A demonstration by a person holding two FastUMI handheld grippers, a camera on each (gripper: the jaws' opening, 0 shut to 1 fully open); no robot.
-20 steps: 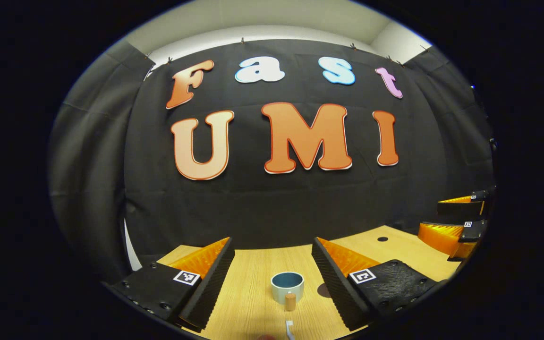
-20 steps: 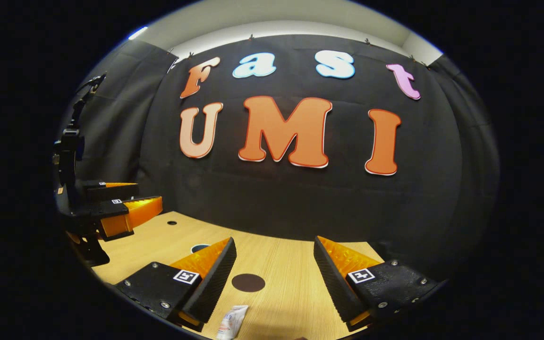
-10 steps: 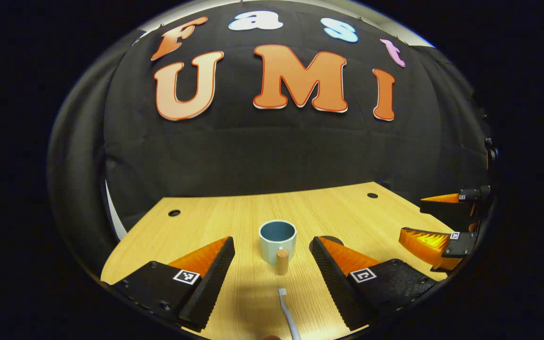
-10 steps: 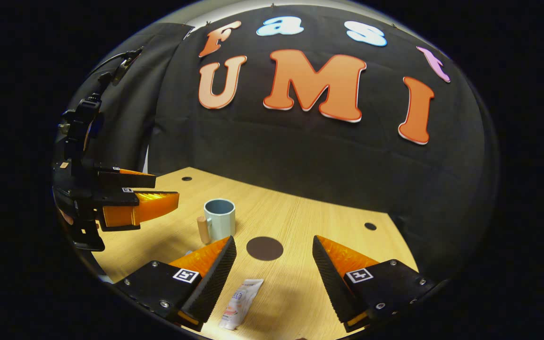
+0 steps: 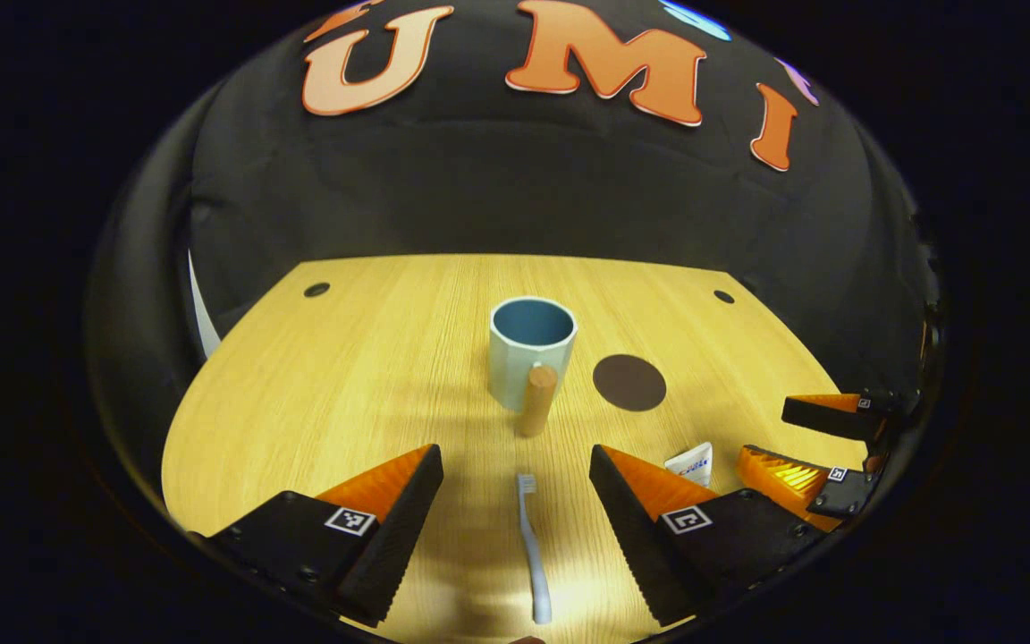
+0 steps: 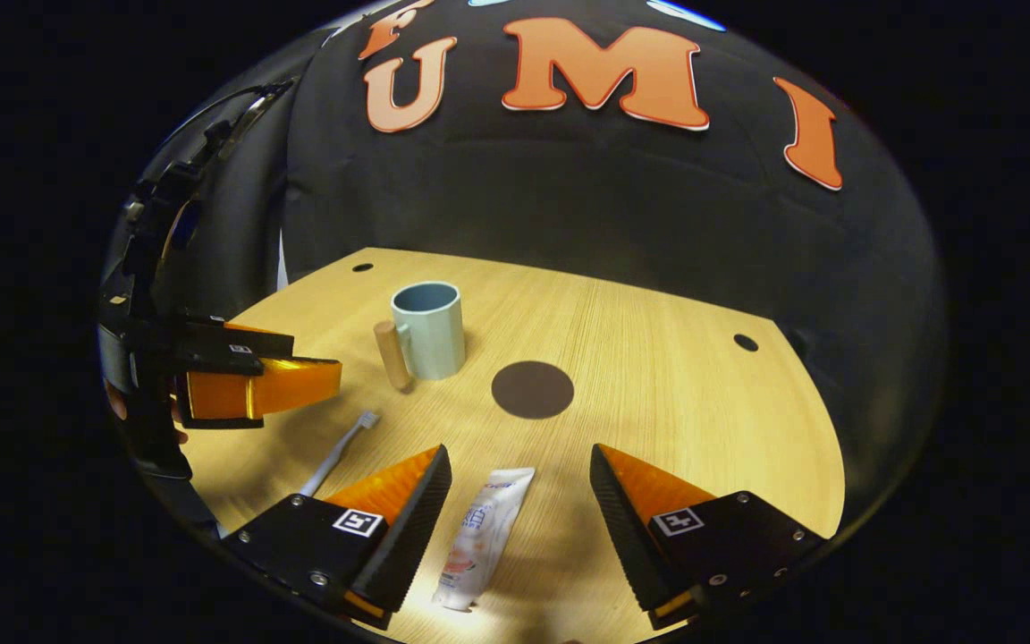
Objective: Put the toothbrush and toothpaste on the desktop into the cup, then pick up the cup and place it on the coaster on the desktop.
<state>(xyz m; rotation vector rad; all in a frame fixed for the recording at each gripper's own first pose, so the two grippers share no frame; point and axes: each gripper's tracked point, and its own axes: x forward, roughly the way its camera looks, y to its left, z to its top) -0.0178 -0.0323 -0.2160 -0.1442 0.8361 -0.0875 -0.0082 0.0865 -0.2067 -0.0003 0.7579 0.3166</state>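
Nothing done yet | toothbrush, toothpaste lie on desk | cup empty, off coaster | left gripper, right gripper fingers spread wide, holding nothing

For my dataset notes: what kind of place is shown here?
Probably a staged recording booth, not a real bathroom: a bare wooden desktop stands before a black cloth wall, holding only a cup, coaster, toothbrush and toothpaste.

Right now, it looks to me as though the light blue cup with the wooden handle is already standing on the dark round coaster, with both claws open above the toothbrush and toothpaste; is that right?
Not quite: the light blue cup with the wooden handle stands on the bare wooden desktop, beside the dark round coaster, apart from it, as the right gripper view shows. The rest holds: the left claw is open over the white toothbrush, the right claw over the white toothpaste tube.
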